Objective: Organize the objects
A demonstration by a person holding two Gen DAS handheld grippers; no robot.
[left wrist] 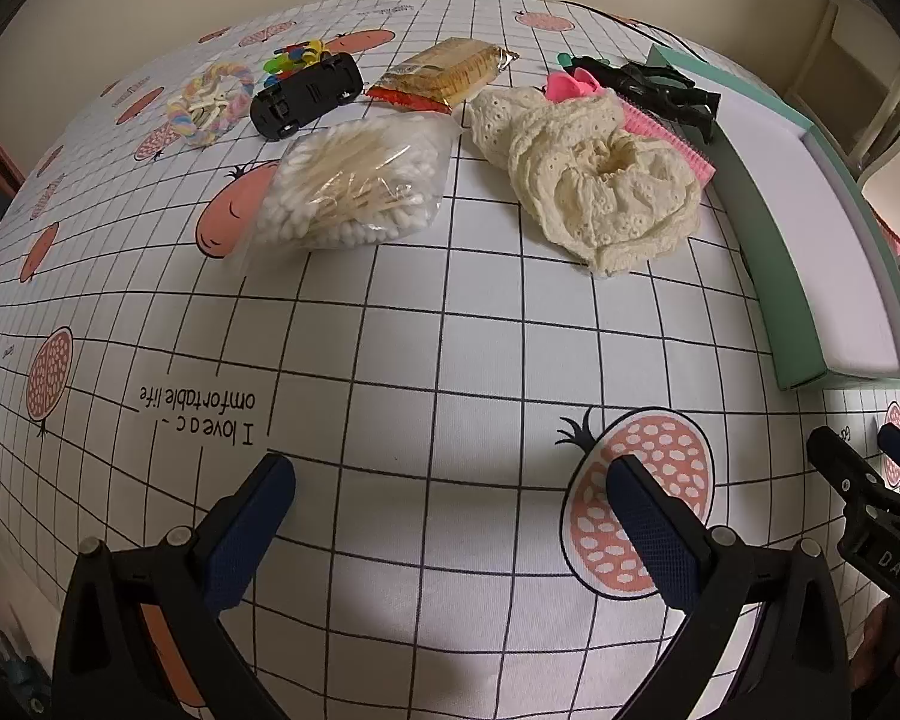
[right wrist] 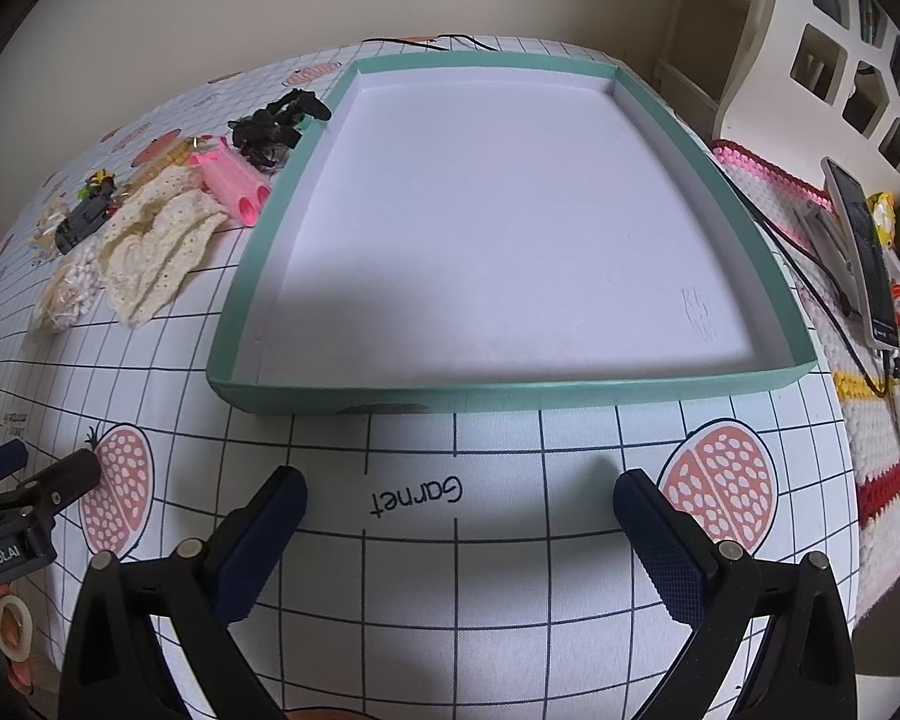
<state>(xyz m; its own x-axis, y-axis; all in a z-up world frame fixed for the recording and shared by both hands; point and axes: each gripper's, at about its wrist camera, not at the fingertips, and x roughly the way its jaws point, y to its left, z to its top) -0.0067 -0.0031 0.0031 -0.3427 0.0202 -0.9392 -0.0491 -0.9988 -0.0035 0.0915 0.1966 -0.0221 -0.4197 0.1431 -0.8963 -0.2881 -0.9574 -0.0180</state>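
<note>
Table under a white grid-print cloth (left wrist: 450, 348) with pink fruit motifs. Lying on it: bag of cotton swabs (left wrist: 354, 186), cream lace fabric (left wrist: 594, 180), black toy car (left wrist: 306, 96), cracker packet (left wrist: 444, 75), pastel rope ring (left wrist: 210, 102), pink comb (left wrist: 669, 138), black clips (left wrist: 660, 87), shallow teal box (right wrist: 510, 387).

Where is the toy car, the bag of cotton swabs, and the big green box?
toy car (left wrist: 306, 97), left wrist view, on its black underside.
bag of cotton swabs (left wrist: 354, 189), left wrist view, middle of the bag.
green box (right wrist: 510, 391), right wrist view, on its near wall.
</note>
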